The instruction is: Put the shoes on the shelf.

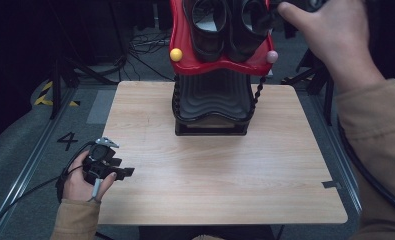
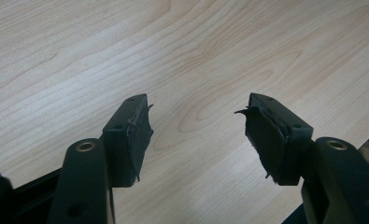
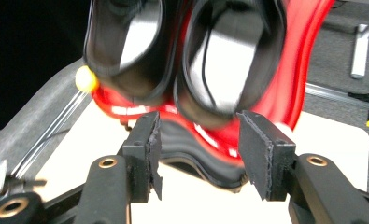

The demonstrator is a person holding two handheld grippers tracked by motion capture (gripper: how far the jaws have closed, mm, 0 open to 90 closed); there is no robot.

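Note:
A tall stand rises at the far middle of the wooden table [image 1: 225, 180]: a black ribbed base [image 1: 212, 100] carries a red curved tray [image 1: 220, 67] with a pair of black shoes [image 1: 207, 30] in it. A yellow ball [image 1: 175, 54] and a pink ball [image 1: 271, 56] sit at the tray's front corners. My right hand [image 1: 335, 30] is up at the top right, beside the right shoe. In the right gripper view my right gripper [image 3: 198, 140] is open, empty, facing the blurred shoes [image 3: 233, 56] and red tray [image 3: 308, 60]. My left gripper [image 1: 127, 172] rests at the table's left edge, open [image 2: 198, 126] over bare wood.
A coiled black cord [image 1: 257, 95] hangs down the stand's right side. Dark floor with rails, cables and metal stands surrounds the table. A piece of dark tape [image 1: 331, 184] marks the table's right edge. A cable [image 1: 370, 175] trails along my right sleeve.

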